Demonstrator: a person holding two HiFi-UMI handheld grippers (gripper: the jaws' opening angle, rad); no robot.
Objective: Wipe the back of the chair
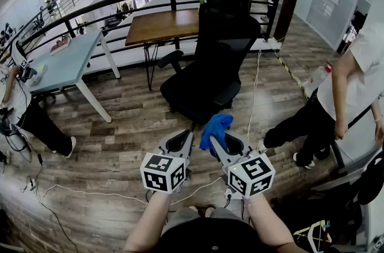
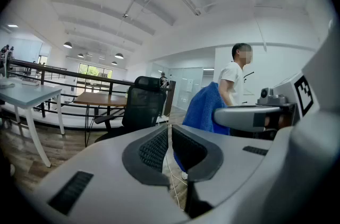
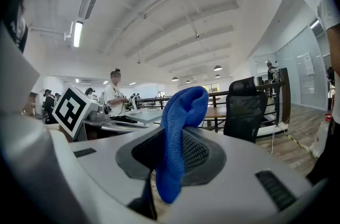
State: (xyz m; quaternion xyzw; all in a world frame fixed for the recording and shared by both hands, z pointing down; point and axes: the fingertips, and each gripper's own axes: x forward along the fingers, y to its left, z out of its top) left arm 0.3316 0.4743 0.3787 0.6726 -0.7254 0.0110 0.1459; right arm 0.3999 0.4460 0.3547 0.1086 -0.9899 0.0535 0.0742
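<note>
The black office chair (image 1: 217, 48) stands on the plank floor (image 1: 120, 126), ahead of both tongs and not touched by either. Nearest it is the blue cloth (image 3: 178, 127), clamped between the jaws of the right tongs (image 3: 175, 139); its upper end bunches above the jaws and its lower end hangs below them. The left tongs (image 2: 169, 135) sit just beside the right ones, jaws together with nothing between them. Behind the chair is a wooden tabletop (image 1: 162, 25) by a dark railing (image 1: 120, 3). A person (image 1: 354, 84) stands to the right.
</note>
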